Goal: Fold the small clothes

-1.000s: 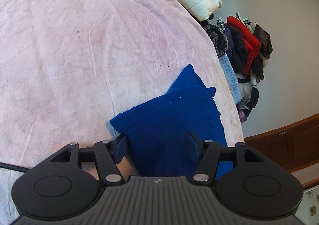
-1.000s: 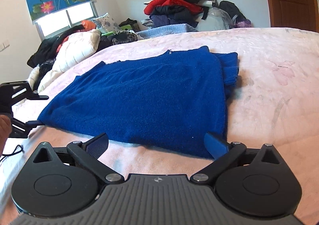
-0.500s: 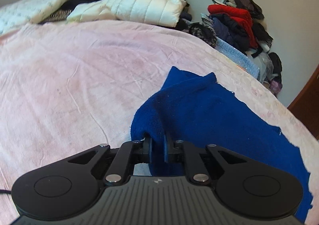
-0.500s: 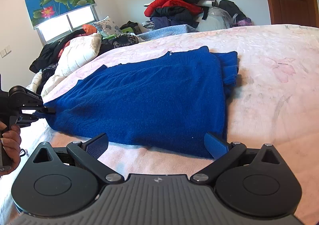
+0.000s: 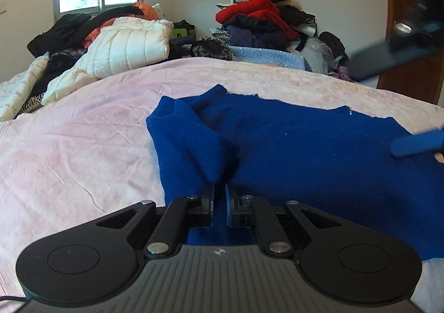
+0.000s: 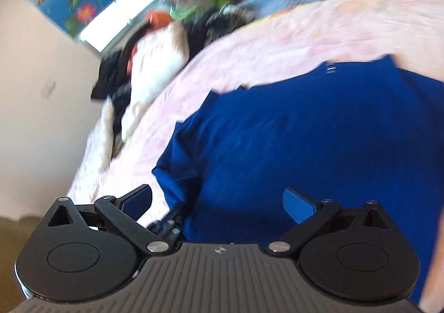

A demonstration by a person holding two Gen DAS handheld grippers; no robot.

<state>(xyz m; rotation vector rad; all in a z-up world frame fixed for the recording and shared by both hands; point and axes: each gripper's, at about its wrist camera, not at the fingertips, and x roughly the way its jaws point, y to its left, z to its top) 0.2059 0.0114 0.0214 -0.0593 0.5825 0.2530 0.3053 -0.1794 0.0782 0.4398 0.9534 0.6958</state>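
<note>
Left wrist view: the left gripper (image 5: pixel 219 192) is clamped on a corner of the blue sweater (image 5: pixel 319 152). Half a second ago this corner lay close to the pink bedspread (image 5: pixel 83 146); it now stands lifted and drawn over the garment toward 1 o'clock, forming a raised fold. The right gripper's blue finger (image 5: pixel 416 144) enters at 3 o'clock.

Right wrist view: the frame is motion-blurred and tilted, where it was level before. The right gripper (image 6: pixel 219 202) is spread wide and holds nothing; the blue sweater (image 6: pixel 305 146) fills the area from 12 to 3 o'clock.

Assessment: a fold is in progress; the right gripper is probably repositioning to assist.
</note>
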